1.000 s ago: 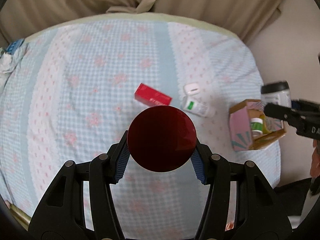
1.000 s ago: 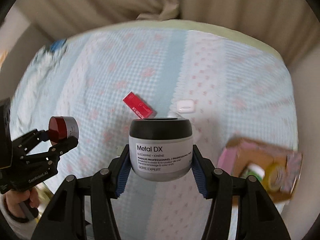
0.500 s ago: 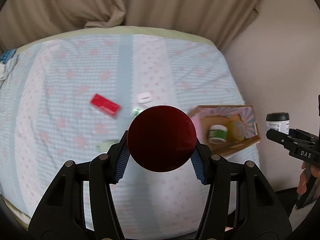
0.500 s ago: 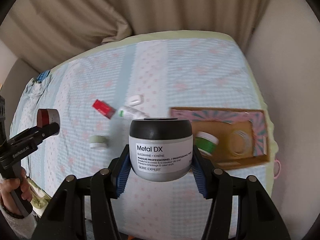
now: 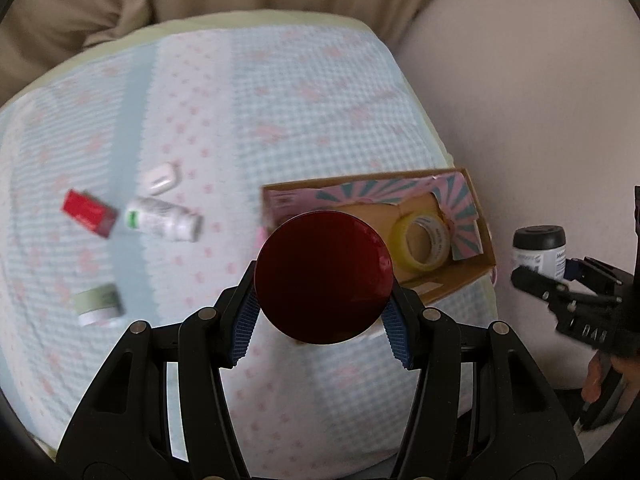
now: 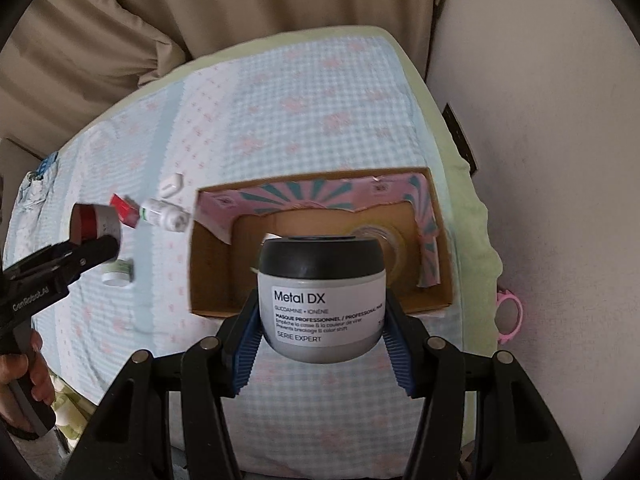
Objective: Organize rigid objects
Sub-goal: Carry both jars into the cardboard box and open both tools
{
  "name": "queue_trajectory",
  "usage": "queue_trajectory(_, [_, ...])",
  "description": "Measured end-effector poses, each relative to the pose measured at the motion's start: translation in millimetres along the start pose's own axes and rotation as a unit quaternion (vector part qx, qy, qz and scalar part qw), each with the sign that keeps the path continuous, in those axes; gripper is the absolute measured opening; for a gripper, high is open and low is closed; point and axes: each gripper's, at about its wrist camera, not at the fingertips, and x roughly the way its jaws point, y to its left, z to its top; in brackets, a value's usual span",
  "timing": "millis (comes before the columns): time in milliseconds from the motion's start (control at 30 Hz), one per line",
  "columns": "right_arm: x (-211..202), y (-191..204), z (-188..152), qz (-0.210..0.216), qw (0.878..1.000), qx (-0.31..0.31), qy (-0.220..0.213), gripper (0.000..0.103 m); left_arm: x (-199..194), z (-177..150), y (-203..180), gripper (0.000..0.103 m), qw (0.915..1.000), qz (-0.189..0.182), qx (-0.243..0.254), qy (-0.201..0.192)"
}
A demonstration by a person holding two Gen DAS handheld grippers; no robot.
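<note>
My left gripper (image 5: 322, 330) is shut on a jar with a dark red lid (image 5: 323, 277), held in the air just left of the open cardboard box (image 5: 478, 276). My right gripper (image 6: 322, 348) is shut on a grey Metal DX jar (image 6: 322, 300) with a black lid, held above the box's near wall (image 6: 212, 276). A yellow tape roll (image 5: 422, 242) lies in the box. On the bed lie a red carton (image 5: 89, 213), a white bottle (image 5: 162, 220), a small white case (image 5: 160, 174) and a pale green jar (image 5: 98, 304).
The bed with the checked blue and pink cover (image 5: 280, 100) ends at a wall (image 6: 540, 120) on the right. Beige curtains (image 6: 200, 8) hang behind. A pink ring (image 6: 508, 314) hangs at the bed's right edge. The box stands at the bed's right edge.
Both grippers have moved right and closer to the box with their jars. The box now looms larger and the loose items sit further left in both views.
</note>
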Motion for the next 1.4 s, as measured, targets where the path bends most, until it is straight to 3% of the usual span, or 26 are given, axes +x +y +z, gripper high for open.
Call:
queue_trajectory(200, [37.5, -13.2, 0.3, 0.01, 1.0, -0.006, 0.027, 0.052, 57.8, 23.7, -32.9, 0.052, 0.9988, 0.003, 0.029, 0.038])
queue_trajectory(533, [112.5, -41.4, 9.2, 0.018, 0.997, 0.019, 0.069, 0.052, 149.6, 42.4, -53.5, 0.051, 0.9931, 0.015, 0.051, 0.105])
queue_trajectory(900, [150.7, -58.9, 19.3, 0.023, 0.996, 0.025, 0.087, 0.052, 186.5, 53.4, -67.0, 0.052, 0.989, 0.017, 0.064, 0.132])
queue_trajectory(967, [154.9, -59.2, 20.4, 0.021, 0.995, 0.018, 0.091, 0.052, 184.4, 55.1, -66.3, 0.072, 0.9892, 0.016, 0.063, 0.131])
queue_trajectory(1000, [156.2, -59.4, 20.8, 0.023, 0.995, 0.017, 0.093, 0.053, 182.2, 56.3, -66.4, 0.102, 0.9897, 0.019, 0.063, 0.127])
queue_trajectory(1067, [157.0, -61.7, 20.9, 0.036, 0.995, 0.023, 0.094, 0.067, 172.4, 58.4, -65.4, 0.103, 0.9917, 0.02, 0.065, 0.109])
queue_trajectory(1100, [155.1, -64.1, 21.4, 0.043, 0.995, 0.03, 0.087, 0.092, 169.8, 59.4, -64.6, 0.103, 0.9916, 0.023, 0.067, 0.108])
queue_trajectory(1133, [152.7, -65.9, 21.9, 0.044, 0.996, 0.033, 0.077, 0.103, 166.9, 59.7, -63.5, 0.103, 0.9913, 0.03, 0.071, 0.106])
queue_trajectory(1300, [135.8, -67.5, 17.9, 0.027, 0.999, 0.018, 0.035, 0.103, 152.3, 59.9, -54.1, 0.103, 0.9922, 0.036, 0.066, 0.099])
queue_trajectory(1400, [129.8, -66.7, 16.4, 0.021, 0.999, 0.015, 0.036, 0.103, 140.6, 61.0, -50.8, 0.103, 0.9937, 0.035, 0.059, 0.088])
